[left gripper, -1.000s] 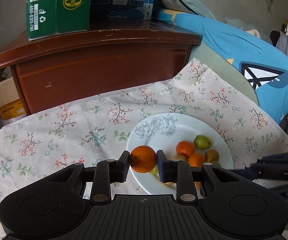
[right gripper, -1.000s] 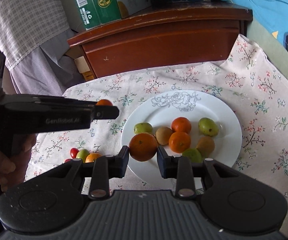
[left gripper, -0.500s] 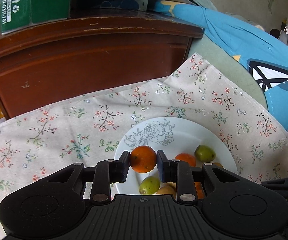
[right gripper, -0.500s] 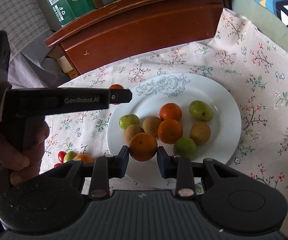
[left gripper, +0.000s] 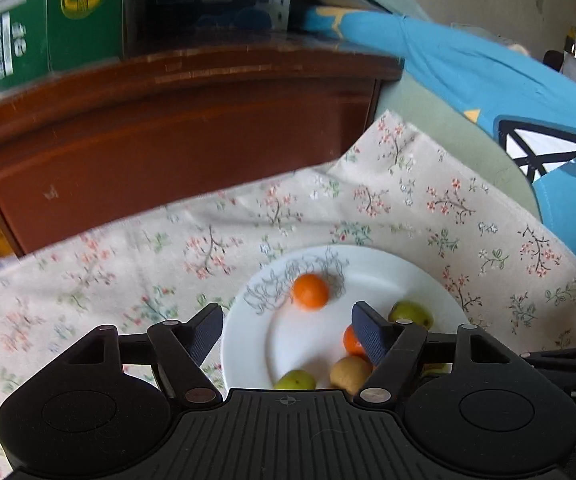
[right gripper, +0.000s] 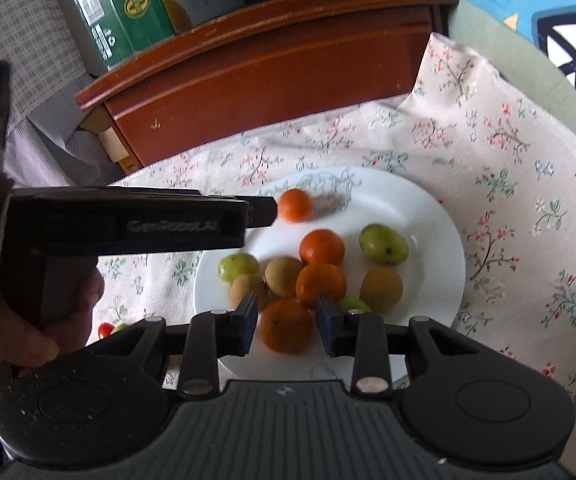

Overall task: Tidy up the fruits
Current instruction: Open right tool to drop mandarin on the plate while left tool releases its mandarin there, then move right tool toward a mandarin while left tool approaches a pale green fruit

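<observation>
While the left gripper gapes empty over the plate, the right gripper loosely brackets an orange.

White plate with grey line-drawn rose near its rim. On plate: orange, green and tan-brown fruits. Beneath plate: beige cloth, red-and-green floral print. Behind plate: reddish-brown cabinet.

I'm working in a lived-in home. I see a floral tablecloth beside a worn wooden dresser. Cardboard boxes and blue bedding are piled around.
</observation>
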`<state>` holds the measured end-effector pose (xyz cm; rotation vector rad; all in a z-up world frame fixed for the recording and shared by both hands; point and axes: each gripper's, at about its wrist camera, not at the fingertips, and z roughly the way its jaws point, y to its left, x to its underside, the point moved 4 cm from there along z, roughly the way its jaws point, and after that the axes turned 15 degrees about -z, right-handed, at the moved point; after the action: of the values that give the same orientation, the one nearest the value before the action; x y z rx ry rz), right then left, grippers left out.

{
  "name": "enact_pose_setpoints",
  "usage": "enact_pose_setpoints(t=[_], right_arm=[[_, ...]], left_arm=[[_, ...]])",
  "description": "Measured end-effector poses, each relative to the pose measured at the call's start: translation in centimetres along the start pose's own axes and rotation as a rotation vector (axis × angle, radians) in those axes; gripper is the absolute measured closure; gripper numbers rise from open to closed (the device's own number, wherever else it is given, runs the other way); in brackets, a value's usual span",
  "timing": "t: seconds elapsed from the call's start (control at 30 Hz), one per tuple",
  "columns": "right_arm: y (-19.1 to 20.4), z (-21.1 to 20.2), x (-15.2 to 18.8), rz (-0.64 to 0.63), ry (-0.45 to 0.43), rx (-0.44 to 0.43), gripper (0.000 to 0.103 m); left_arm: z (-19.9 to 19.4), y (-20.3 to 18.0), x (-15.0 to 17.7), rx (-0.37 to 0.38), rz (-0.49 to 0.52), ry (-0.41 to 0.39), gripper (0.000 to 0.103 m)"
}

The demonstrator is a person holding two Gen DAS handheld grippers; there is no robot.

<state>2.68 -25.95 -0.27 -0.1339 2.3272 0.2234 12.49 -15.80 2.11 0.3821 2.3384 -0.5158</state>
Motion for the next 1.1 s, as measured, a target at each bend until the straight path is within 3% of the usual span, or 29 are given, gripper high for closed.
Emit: enact_pose_setpoints(t=[0.2,0.43,1.1], right_arm=[[-0.4,-0.9,-0.7,0.007,-0.035,0.018,0.07],[-0.8,-1.5,-1.1,0.032,-0.052,0.002,0.069],[2.4,-1.0,-0.6,-0.058,-0.041,-0.09,0.069]], left_arm=[[-2.8,0.8,-0.8,-0.023,-0.019,-0.032,0.022],[-5.2,2.7,0.0,-0.063,-0.036,-0.011,0.021],[-9.8,8.4,3.3,-0.133,-0.111,0.012,0.02]])
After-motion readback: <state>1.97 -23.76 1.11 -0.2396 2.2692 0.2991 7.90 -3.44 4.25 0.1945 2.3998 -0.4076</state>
